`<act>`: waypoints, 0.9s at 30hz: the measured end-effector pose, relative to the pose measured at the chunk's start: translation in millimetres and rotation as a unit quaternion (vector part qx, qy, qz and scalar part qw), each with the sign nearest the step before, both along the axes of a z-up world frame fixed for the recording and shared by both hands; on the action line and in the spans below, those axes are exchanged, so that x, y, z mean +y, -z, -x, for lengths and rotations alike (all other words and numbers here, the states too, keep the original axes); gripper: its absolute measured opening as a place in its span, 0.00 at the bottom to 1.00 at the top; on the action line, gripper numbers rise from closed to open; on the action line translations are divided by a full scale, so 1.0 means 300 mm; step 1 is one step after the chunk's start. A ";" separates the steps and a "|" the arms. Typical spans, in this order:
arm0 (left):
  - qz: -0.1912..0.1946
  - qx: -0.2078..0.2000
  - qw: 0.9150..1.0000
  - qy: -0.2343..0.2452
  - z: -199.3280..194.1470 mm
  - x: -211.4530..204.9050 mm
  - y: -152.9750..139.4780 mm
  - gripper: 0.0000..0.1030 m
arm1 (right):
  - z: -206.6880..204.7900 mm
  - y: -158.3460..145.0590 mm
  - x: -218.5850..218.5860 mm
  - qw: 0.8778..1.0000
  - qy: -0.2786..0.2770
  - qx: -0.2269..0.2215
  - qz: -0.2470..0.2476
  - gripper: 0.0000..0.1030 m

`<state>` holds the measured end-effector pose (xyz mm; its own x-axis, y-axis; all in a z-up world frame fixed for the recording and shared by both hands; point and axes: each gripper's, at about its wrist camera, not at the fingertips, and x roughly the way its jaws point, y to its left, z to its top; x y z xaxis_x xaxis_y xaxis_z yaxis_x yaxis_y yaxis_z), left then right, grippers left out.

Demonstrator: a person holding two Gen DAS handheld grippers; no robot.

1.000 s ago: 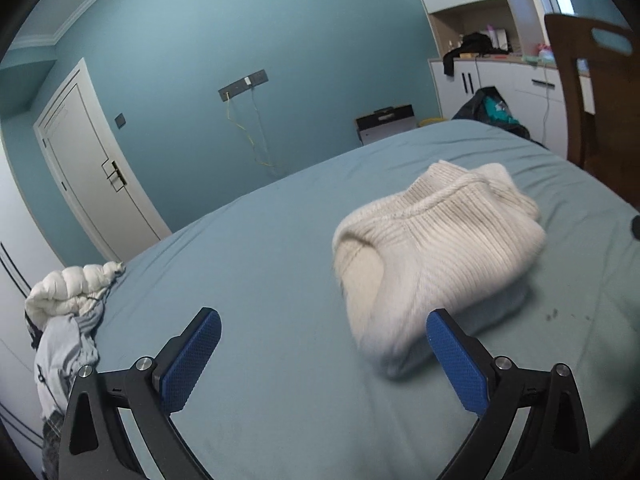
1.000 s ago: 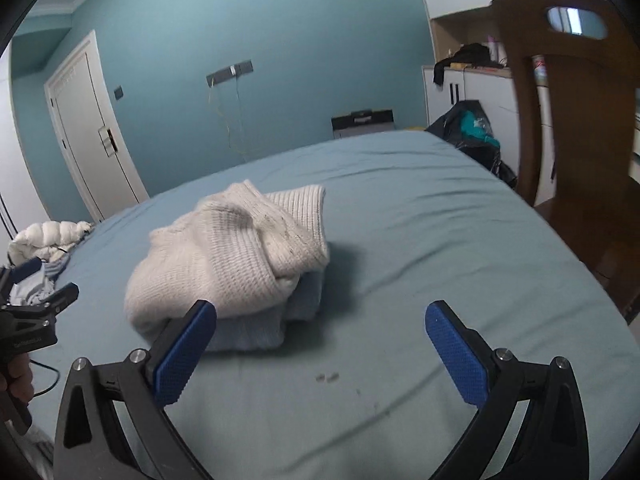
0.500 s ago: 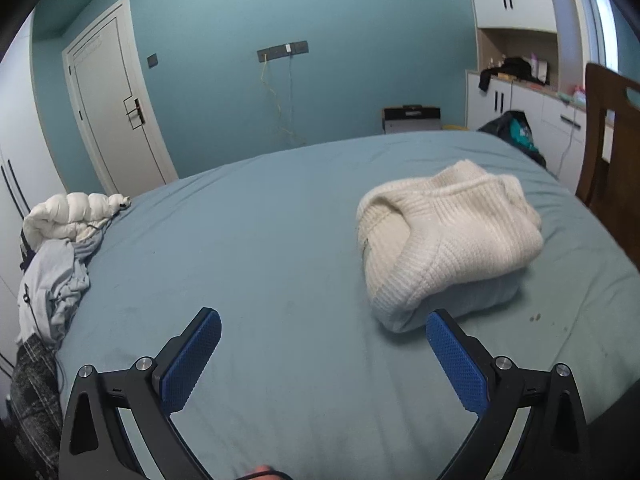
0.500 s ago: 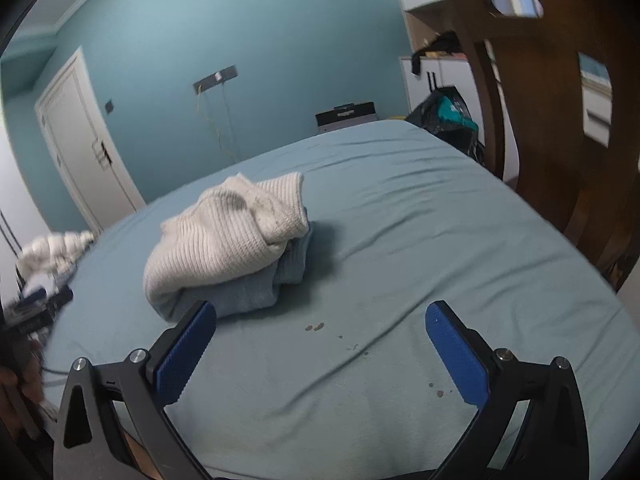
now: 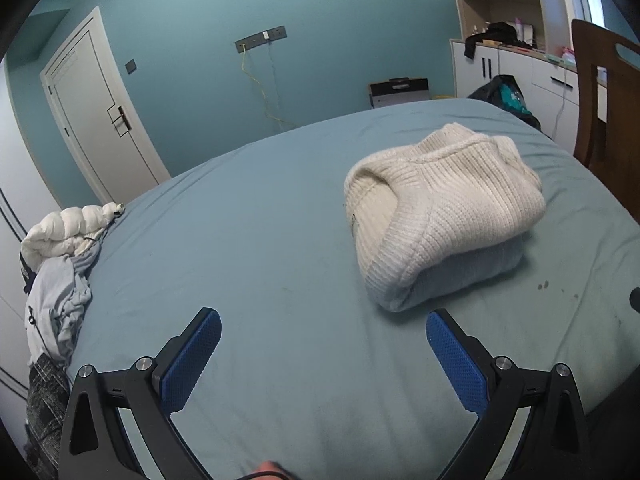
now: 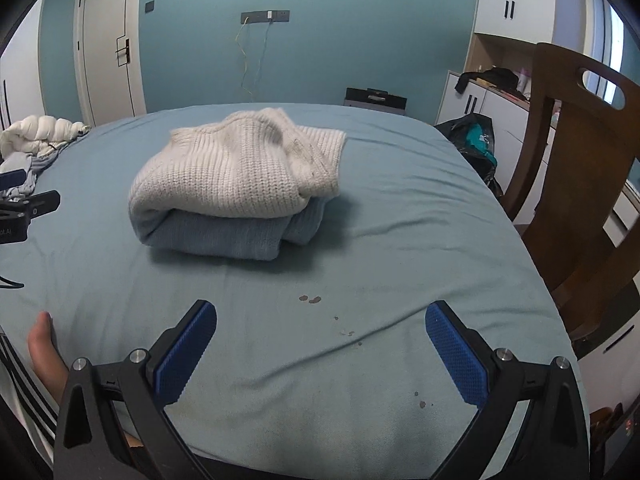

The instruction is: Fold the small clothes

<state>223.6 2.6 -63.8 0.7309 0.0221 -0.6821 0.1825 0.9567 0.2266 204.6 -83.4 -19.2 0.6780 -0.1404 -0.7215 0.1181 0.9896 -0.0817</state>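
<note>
Far left of the left gripper, beyond its left jaw at the bed's edge: a heap of unfolded clothes, white puffy piece on top, pale blue cloth under it. Likely next in line for folding, going by the task. Soft, limp, light; bound to sag and trail when lifted, so best pinched at a hem or a shoulder seam rather than mid-bunch.

Left gripper jaws spread wide, holding nothing, hovering over bare bed.

Ahead and right of the left jaws, ahead and left of the right ones: cream knit sweater, folded, resting on a folded pale blue garment. Thick, springy knit, prone to unrolling if nudged; better taken from beneath at both ends of the stack than by the top layer.

Right gripper jaws likewise wide apart, empty, well short of the stack.

Further right, off the bed: a wooden chair.
</note>
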 end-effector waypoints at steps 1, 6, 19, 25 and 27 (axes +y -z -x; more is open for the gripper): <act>-0.001 -0.001 1.000 0.001 0.002 -0.001 0.000 1.00 | 0.002 0.000 -0.001 1.000 -0.001 -0.002 -0.001 0.99; -0.007 -0.005 1.000 0.007 0.008 -0.005 -0.005 1.00 | 0.012 -0.004 -0.014 1.000 0.001 -0.012 -0.008 0.99; -0.021 0.001 1.000 0.012 0.007 -0.007 0.004 1.00 | 0.041 -0.028 -0.024 1.000 0.003 -0.024 -0.017 0.99; -0.026 0.003 1.000 0.014 0.011 -0.010 0.009 1.00 | 0.034 -0.026 -0.027 1.000 0.003 -0.019 -0.019 0.99; -0.027 0.003 1.000 0.014 0.012 -0.010 0.010 1.00 | 0.037 -0.028 -0.023 1.000 0.001 -0.020 -0.016 0.99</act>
